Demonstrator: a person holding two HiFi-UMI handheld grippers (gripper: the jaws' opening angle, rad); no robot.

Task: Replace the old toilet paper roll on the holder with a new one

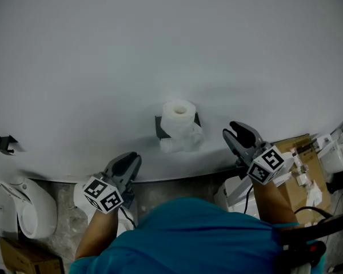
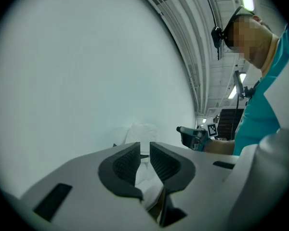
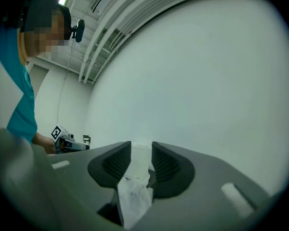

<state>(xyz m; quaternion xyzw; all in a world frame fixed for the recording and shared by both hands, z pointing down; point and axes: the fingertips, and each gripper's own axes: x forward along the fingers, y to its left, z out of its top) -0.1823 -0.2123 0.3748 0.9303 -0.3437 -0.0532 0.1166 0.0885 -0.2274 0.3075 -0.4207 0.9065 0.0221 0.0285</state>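
A white toilet paper roll (image 1: 179, 116) sits on a dark holder (image 1: 159, 127) on the pale wall, with a crumpled loose tail (image 1: 183, 142) hanging under it. My left gripper (image 1: 130, 163) is low and to the roll's left, well clear of it. Its jaws stand a narrow gap apart, and the roll (image 2: 142, 131) shows through that gap in the distance. My right gripper (image 1: 235, 131) is to the right of the roll and apart from it, jaws slightly apart. The roll and tail (image 3: 137, 177) show through its gap, and nothing is seen gripped.
A white fixture (image 1: 31, 210) stands at the lower left beside a cardboard box (image 1: 20, 258). A small black bracket (image 1: 6, 144) is on the wall at the left. Another cardboard box (image 1: 300, 158) with white items and cables is at the right.
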